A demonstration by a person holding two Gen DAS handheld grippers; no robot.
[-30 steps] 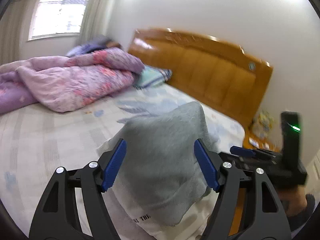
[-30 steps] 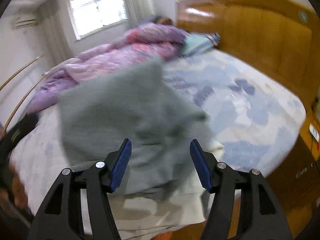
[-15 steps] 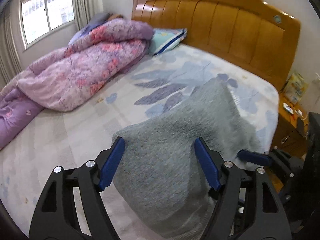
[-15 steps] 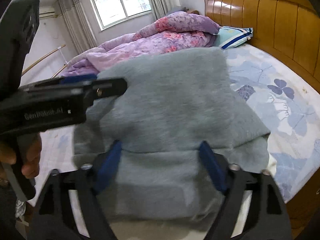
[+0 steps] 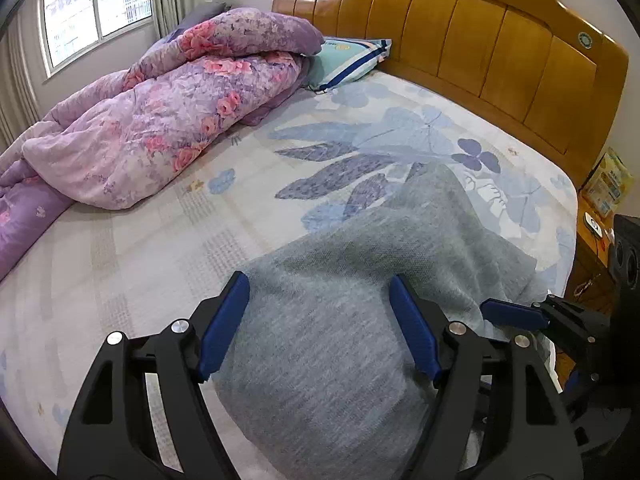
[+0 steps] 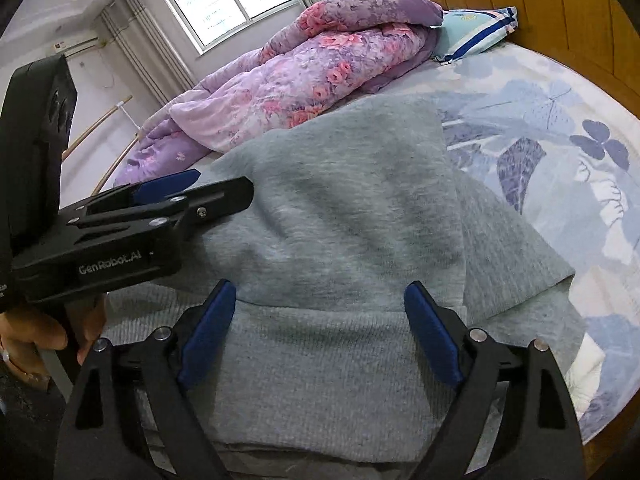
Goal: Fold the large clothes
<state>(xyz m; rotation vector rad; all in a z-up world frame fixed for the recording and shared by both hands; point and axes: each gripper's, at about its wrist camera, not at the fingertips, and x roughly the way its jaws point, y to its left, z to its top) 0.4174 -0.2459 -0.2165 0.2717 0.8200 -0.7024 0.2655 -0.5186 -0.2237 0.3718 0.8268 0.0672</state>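
A grey knit garment (image 5: 352, 304) lies folded over itself on the near corner of the bed; it also shows in the right wrist view (image 6: 360, 240). My left gripper (image 5: 320, 320) is open and empty just above the garment's near part. My right gripper (image 6: 320, 328) is open and empty over the garment's near folded edge. The right gripper shows at the right of the left wrist view (image 5: 516, 314). The left gripper shows at the left of the right wrist view (image 6: 160, 208), over the garment's left side.
The bed has a pale floral sheet (image 5: 160, 240) and a wooden headboard (image 5: 460, 40). A purple floral quilt (image 5: 160, 120) is heaped at the far left with a striped pillow (image 5: 348, 56) beside it. A bedside table (image 5: 596, 240) stands at the right.
The garment's far part has dropped from its raised position and now lies flat on the bed. Both grippers have lowered toward it and stay open.
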